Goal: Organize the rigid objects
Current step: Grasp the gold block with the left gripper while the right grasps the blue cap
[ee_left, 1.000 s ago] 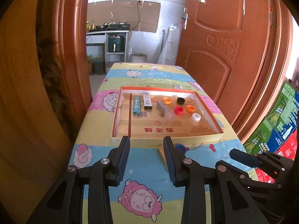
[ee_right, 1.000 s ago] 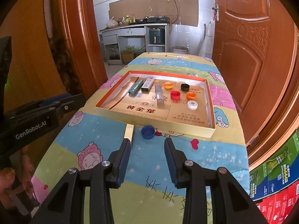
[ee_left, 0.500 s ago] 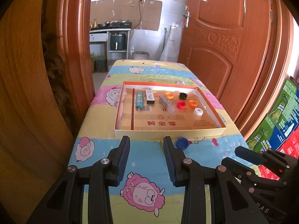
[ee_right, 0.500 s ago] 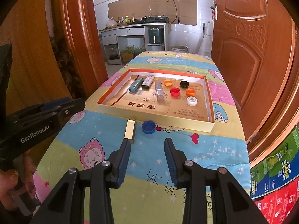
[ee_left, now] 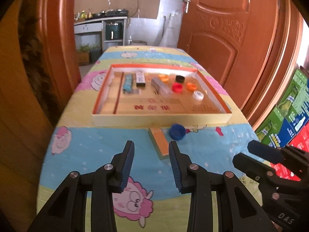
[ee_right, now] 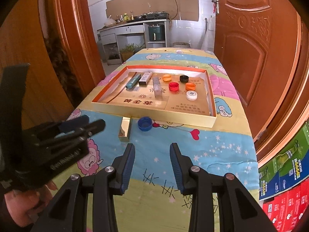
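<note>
Task near done: shallow box (ee_right: 154, 114) mid-table already holds tubes and five caps, while gold box (ee_right: 125, 128) and blue cap (ee_right: 144, 123) lie on the cloth beside its near wall; left gripper (ee_left: 151, 164) and right gripper (ee_right: 152, 166) spread, empty.

Bench cloth (ee_right: 222, 147): blue, yellow and pink bands printed with cartoon sheep, stars and a red heart. Tray (ee_right: 154, 114): gold outer wall, orange rim, tan floor with red characters. Caps inside: two orange, one red (ee_right: 173, 86), one black (ee_right: 184, 78), one white (ee_right: 191, 95). Cap outside (ee_right: 144, 123): blue. Small box (ee_right: 125, 129): gold. Both tools (ee_right: 151, 162) (ee_left: 151, 162): black with blue ribbed pads.
</note>
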`<control>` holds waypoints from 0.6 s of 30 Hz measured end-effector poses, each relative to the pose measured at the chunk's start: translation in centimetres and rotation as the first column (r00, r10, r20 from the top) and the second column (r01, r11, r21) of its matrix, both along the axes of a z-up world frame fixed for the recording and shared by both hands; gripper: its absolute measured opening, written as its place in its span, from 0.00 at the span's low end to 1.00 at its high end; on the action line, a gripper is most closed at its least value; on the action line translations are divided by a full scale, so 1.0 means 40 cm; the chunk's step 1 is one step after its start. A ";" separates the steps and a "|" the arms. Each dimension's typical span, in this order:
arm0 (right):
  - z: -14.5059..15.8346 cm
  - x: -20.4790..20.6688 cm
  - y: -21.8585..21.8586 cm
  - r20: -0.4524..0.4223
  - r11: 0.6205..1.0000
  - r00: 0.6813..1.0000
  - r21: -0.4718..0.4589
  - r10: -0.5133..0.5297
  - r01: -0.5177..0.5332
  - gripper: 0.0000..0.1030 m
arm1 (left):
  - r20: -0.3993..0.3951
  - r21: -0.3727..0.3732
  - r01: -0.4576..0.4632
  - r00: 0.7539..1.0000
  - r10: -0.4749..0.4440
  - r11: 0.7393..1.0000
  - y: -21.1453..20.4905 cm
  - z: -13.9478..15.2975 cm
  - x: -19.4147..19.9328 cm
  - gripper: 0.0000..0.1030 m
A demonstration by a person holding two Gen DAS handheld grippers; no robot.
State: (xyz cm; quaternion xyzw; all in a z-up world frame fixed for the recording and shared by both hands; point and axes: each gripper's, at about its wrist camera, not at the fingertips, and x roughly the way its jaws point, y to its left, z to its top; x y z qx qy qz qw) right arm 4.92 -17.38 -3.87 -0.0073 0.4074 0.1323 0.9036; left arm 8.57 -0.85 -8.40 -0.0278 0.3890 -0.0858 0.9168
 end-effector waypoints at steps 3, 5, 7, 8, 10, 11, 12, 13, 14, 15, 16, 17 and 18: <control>-0.009 0.005 -0.012 -0.008 1.000 1.000 0.007 -0.007 0.007 0.36 | -0.018 0.003 0.005 1.000 -0.005 1.000 -0.016 -0.023 0.007 0.37; -0.017 0.011 -0.018 -0.016 1.000 1.000 0.012 -0.011 0.011 0.36 | -0.025 0.006 0.008 1.000 -0.008 1.000 -0.025 -0.034 0.012 0.37; -0.027 0.017 -0.021 -0.025 1.000 1.000 0.015 -0.012 0.013 0.36 | -0.034 0.009 0.011 0.999 -0.011 1.000 -0.035 -0.045 0.021 0.37; -0.032 0.020 -0.022 -0.028 1.000 1.000 0.016 -0.013 0.013 0.36 | -0.040 0.006 0.013 0.999 -0.012 1.000 -0.039 -0.051 0.026 0.37; -0.040 0.026 -0.025 -0.036 1.000 0.999 0.017 -0.014 0.015 0.36 | -0.055 -0.001 0.022 0.998 -0.022 1.000 -0.052 -0.066 0.038 0.37; -0.045 0.029 -0.028 -0.039 1.000 0.999 0.018 -0.016 0.017 0.36 | -0.060 -0.001 0.025 0.998 -0.025 1.000 -0.057 -0.072 0.043 0.37; -0.049 0.032 -0.031 -0.043 1.000 0.999 0.020 -0.019 0.020 0.36 | -0.066 0.004 0.027 0.997 -0.027 1.000 -0.064 -0.080 0.048 0.37; -0.054 0.037 -0.035 -0.049 0.999 0.999 0.022 -0.023 0.024 0.36 | -0.074 0.013 0.027 0.997 -0.026 1.000 -0.073 -0.090 0.057 0.37; -0.059 0.041 -0.038 -0.054 0.999 0.998 0.024 -0.026 0.027 0.36 | -0.081 0.020 0.023 0.997 -0.021 1.000 -0.077 -0.098 0.065 0.37; -0.064 0.046 -0.042 -0.059 0.999 0.998 0.025 -0.030 0.031 0.36 | -0.086 0.024 0.018 0.996 -0.016 1.000 -0.078 -0.104 0.070 0.37; -0.067 0.051 -0.045 -0.063 0.999 0.998 0.026 -0.032 0.034 0.36 | -0.093 0.029 0.009 0.996 -0.006 1.000 -0.078 -0.111 0.078 0.37; -0.071 0.056 -0.048 -0.067 0.999 0.997 0.026 -0.034 0.035 0.36 | -0.098 0.034 -0.003 0.995 0.007 0.999 -0.076 -0.117 0.086 0.37; -0.075 0.061 -0.048 -0.072 0.999 0.997 0.027 -0.033 0.035 0.36 | -0.101 0.036 -0.010 0.995 0.014 0.999 -0.073 -0.120 0.091 0.37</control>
